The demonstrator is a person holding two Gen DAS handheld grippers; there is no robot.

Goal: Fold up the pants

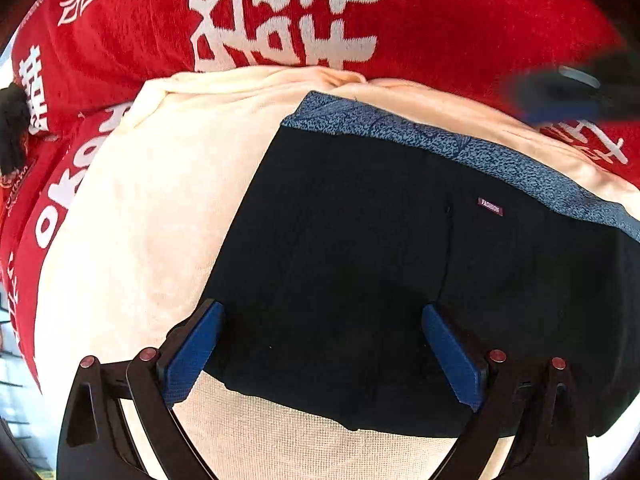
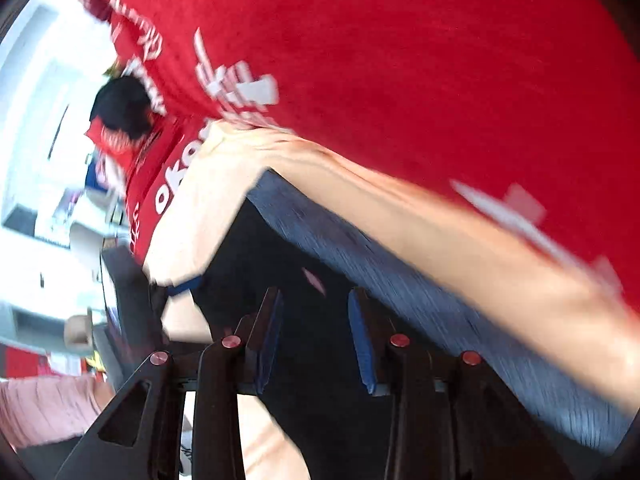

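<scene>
The left gripper (image 1: 322, 350) is spread wide and empty over the folded black pants (image 1: 400, 280), whose blue speckled waistband (image 1: 460, 148) lies ahead of the jaws on a cream towel (image 1: 160, 200) over a red blanket (image 1: 460, 20). The right gripper (image 2: 316, 344), blurred, stands partly open, gripping nothing; bright room clutter sits left.

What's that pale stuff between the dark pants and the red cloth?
A cream towel lies under the pants, separating them from the red cloth; clearest in the left wrist view.
</scene>
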